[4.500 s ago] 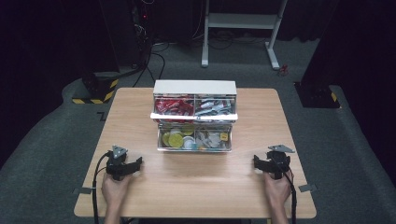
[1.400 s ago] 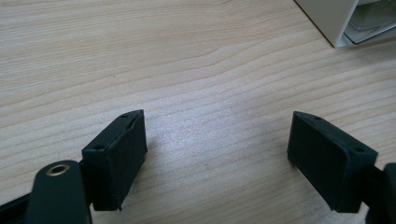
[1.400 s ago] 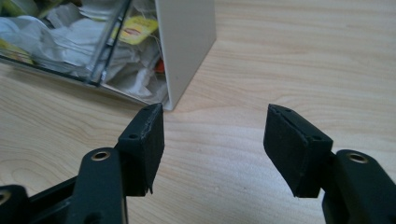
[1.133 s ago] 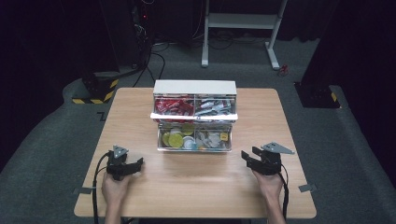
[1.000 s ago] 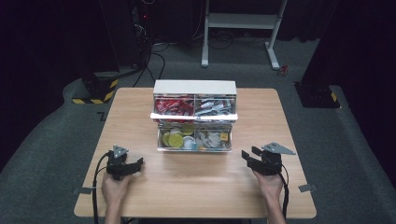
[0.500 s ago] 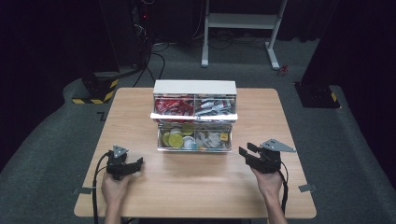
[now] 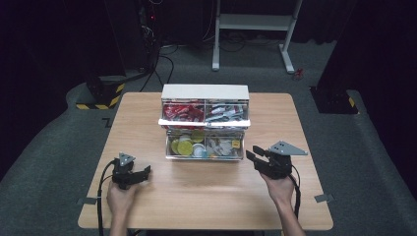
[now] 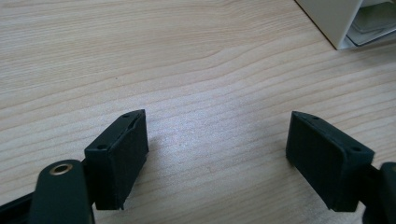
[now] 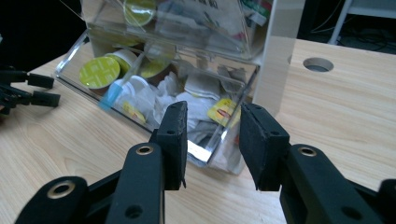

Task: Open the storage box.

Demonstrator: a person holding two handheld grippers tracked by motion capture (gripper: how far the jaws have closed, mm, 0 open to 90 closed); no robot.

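A white drawer cabinet (image 7: 205, 92) stands at mid-table, its clear lower drawer (image 7: 169, 156) pulled out toward me. That drawer (image 9: 74, 51) holds yellow-lidded capsules (image 9: 99, 72) on one side and tea bags (image 9: 201, 100) on the other. My right gripper (image 7: 251, 155) hovers just off the drawer's front right corner. In the right gripper view, my right gripper (image 9: 213, 121) is open with a narrow gap and grips nothing. My left gripper (image 7: 144, 171) rests on the wood at front left. The left gripper view has my left gripper (image 8: 217, 130) wide open over bare table (image 8: 187, 56).
The upper drawers hold red packets (image 7: 182, 111) and mixed sachets (image 7: 225, 112). A round cable hole (image 9: 318, 64) is in the tabletop beyond the cabinet. A white stand (image 7: 253, 22) and dark equipment sit on the floor behind the table.
My right gripper has lifted and moved forward and left toward the drawer's front right corner. The left gripper has stayed put.
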